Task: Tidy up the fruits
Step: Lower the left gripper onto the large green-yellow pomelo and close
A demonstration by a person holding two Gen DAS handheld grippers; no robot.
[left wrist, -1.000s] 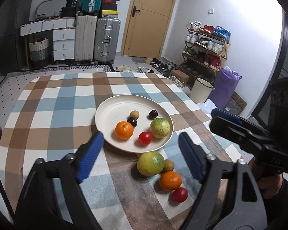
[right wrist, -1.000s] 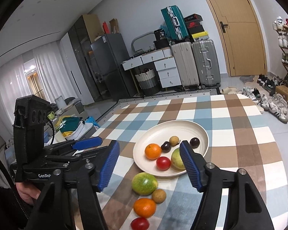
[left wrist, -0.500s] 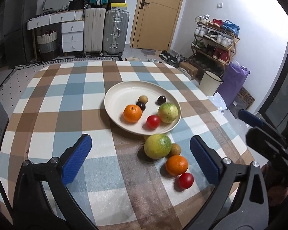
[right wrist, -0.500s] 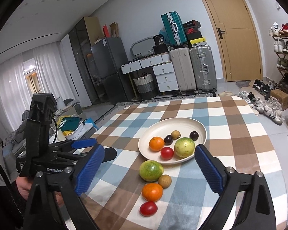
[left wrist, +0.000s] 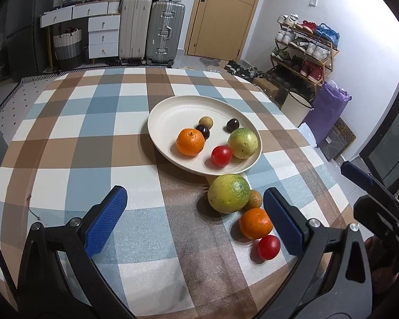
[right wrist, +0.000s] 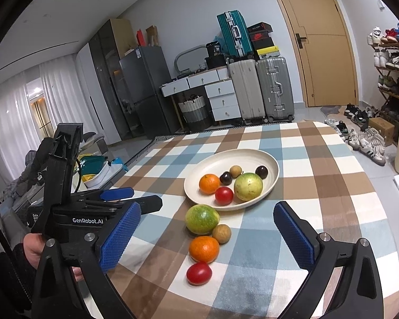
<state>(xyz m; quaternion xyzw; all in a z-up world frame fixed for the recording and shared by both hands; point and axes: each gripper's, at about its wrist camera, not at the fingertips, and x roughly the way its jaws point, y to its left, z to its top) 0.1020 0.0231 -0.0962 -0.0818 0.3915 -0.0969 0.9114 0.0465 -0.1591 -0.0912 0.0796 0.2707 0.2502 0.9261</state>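
Note:
A cream plate on the checked table holds an orange, a red tomato, a green-yellow fruit, two dark plums and a small brown fruit. In front of it on the cloth lie a big green fruit, a small brown fruit, an orange and a tomato. My left gripper hangs open above the cloth, its right pad beside these loose fruits. The jaws of my right gripper are opening and grip nothing. The loose row lies beyond them.
The round table edge curves close to the loose fruits on the right. Beyond it stand a white bin, a purple bag and a shoe rack. Suitcases and white drawers line the far wall. A hand holds the left gripper.
Both grippers' jaws have spread much wider. The left view has sunk towards the table and tilted down, so the fruits look larger. The right gripper shifted slightly sideways.

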